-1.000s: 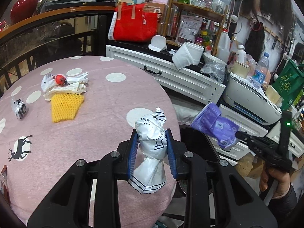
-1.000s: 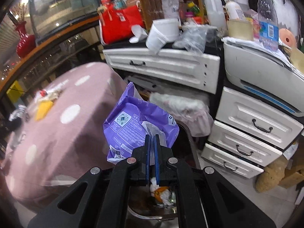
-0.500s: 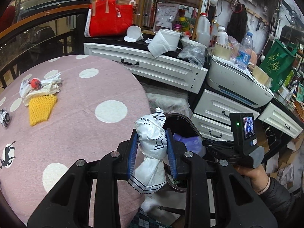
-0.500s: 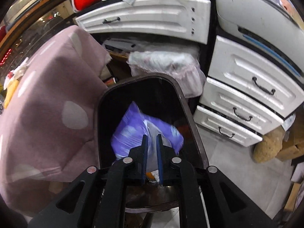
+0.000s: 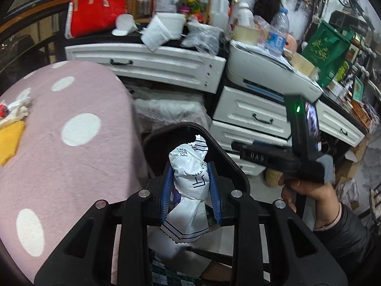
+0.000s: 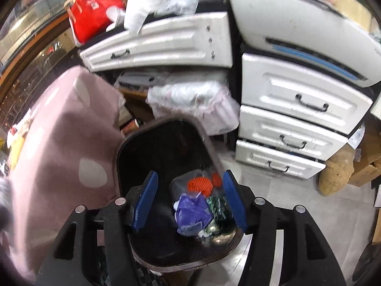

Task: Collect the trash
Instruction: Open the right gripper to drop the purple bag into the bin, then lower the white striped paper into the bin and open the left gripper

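Note:
My left gripper is shut on a crumpled white wrapper with black print, held over the rim of the dark trash bin. In the right wrist view my right gripper hangs above the bin; its jaws are opening and nothing is between the blue pads. The purple bag lies inside the bin on other trash, beside an orange net. The right gripper's body and the hand holding it show at the right of the left wrist view.
A pink polka-dot tablecloth covers the table left of the bin, with a yellow net and white wrappers at its far edge. White drawers and a cluttered counter stand behind the bin. A plastic-lined basket sits beside it.
The right gripper's jaws parted and the purple bag dropped into the bin. The left gripper carried the white wrapper from above the table to above the bin.

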Demonstrator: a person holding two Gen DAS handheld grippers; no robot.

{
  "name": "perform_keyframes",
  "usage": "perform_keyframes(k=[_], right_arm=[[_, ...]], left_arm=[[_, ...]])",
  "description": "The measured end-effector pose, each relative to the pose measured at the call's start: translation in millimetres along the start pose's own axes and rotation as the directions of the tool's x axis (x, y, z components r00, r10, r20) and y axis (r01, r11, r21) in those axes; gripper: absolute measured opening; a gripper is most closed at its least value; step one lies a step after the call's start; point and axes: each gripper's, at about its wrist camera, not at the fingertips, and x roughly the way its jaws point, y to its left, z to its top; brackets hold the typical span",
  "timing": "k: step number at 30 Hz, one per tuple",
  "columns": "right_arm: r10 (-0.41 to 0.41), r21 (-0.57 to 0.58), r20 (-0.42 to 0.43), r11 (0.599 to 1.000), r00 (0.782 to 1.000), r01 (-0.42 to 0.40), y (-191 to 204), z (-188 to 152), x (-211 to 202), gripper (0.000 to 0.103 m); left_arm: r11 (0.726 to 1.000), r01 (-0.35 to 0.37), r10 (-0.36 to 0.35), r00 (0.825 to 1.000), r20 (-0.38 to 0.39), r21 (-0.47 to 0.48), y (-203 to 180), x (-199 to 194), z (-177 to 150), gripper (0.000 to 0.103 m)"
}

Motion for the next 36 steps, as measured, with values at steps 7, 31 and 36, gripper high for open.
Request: perform_keyframes(k=[7, 31, 36], right_arm=[[-0.024, 0.016, 0.071, 1.0, 0.997, 0.023, -14.4, 11.5, -21.5, 0.059], [-0.068, 0.064, 0.124, 0.996, 0.99, 0.06, -35.8, 18.7, -36.7, 0.078], [-0.054, 0.042, 0.122, 0.998, 0.991, 0.049, -31.1, 19.2, -36.4, 0.079]], left_arm=[[0.996, 0.051, -0.046, 0.996, -0.078, 0.07, -29.3, 39.5, -1.6, 0.029], [0.988, 0.045, -0.014, 0.978, -0.208, 0.145, -46.8, 116.6, -19.0, 0.093], [0.99, 0.059, -0.034, 0.982, -0.188, 0.129, -46.7, 104.0, -18.7, 0.094]])
